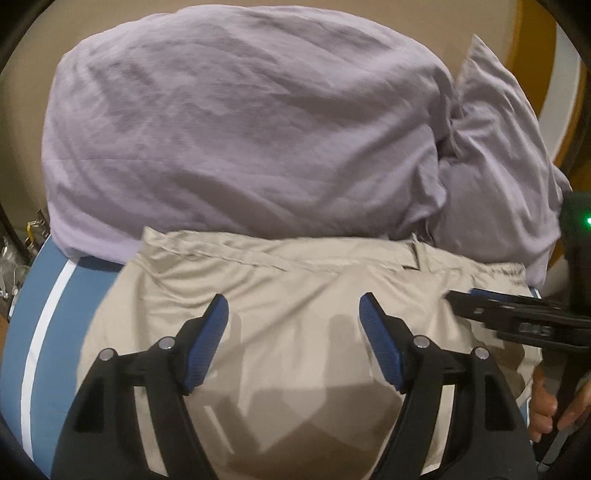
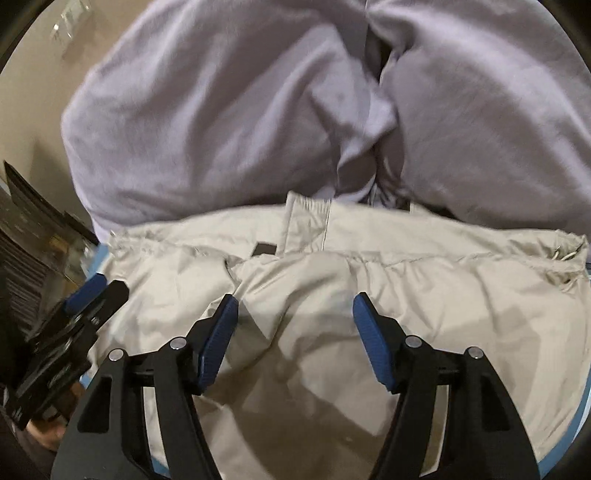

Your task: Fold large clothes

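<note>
I see both grippers above the beige garment (image 2: 369, 295), which lies on the blue bed (image 1: 44, 332) along its near edge. My left gripper (image 1: 293, 339) has its fingers wide, nothing between them; my right gripper (image 2: 295, 339) likewise, fingers apart and empty. Behind the garment, lilac bedding (image 1: 240, 129) is heaped with a lilac pillow (image 1: 498, 166).

Beige garment (image 1: 303, 332): near edge cut off by the frame and hidden behind the left gripper (image 1: 293, 332). Lilac bedding (image 2: 229, 122): top cropped in the right-wrist view. Blue bed surface (image 1: 48, 332): mostly covered. Right gripper (image 1: 517, 314): motion-blurred at the frame's edge. Wall items (image 2: 68, 18): too small to identify.
</note>
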{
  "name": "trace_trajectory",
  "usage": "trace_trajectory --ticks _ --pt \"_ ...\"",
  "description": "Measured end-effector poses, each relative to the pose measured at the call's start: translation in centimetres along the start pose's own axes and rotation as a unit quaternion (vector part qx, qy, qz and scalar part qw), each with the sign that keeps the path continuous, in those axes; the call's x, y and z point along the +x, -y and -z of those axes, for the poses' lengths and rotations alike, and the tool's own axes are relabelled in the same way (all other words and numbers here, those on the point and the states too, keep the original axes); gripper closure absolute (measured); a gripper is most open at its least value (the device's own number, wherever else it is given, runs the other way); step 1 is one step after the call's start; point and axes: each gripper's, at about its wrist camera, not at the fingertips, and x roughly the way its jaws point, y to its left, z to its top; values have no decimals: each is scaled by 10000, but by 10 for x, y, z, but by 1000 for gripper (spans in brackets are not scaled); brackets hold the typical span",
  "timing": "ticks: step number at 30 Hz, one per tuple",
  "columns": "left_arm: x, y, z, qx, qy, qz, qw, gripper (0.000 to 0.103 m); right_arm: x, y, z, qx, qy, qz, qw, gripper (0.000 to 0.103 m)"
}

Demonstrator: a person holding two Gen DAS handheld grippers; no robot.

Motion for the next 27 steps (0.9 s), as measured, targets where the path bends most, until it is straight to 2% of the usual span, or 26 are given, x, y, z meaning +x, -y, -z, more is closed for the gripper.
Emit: trace_trajectory --ticks 1,3,4,6,8,12,18,23,27 --pt "1 2 1 28 -17 18 10000 30 4 0 1 19 -52 -9 10000 44" --pt "3 6 3 78 -50 45 9999 30 10 2 3 47 -112 -92 9999 64" --pt "5 9 4 96 -61 52 9999 29 11 2 4 26 -67 -112 9999 68" --pt "8 13 5 127 -75 78 9999 30 9 0 0 -47 111 -92 9999 91" --pt "9 16 5 144 -64 92 9998 29 7 -2 -8 -40 274 -71 9996 96" --pt "12 19 3 114 -19 134 9998 29 3 0 -29 81 595 53 9982 99" --pt "12 23 -4 135 119 178 9997 27 18 8 -49 219 787 350 9960 99" --pt "16 29 -9 118 203 239 9994 26 53 8 -42 56 520 664 9964 99" --pt "25 33 -9 155 187 219 9995 26 54 9 -39 26 534 569 9969 98"
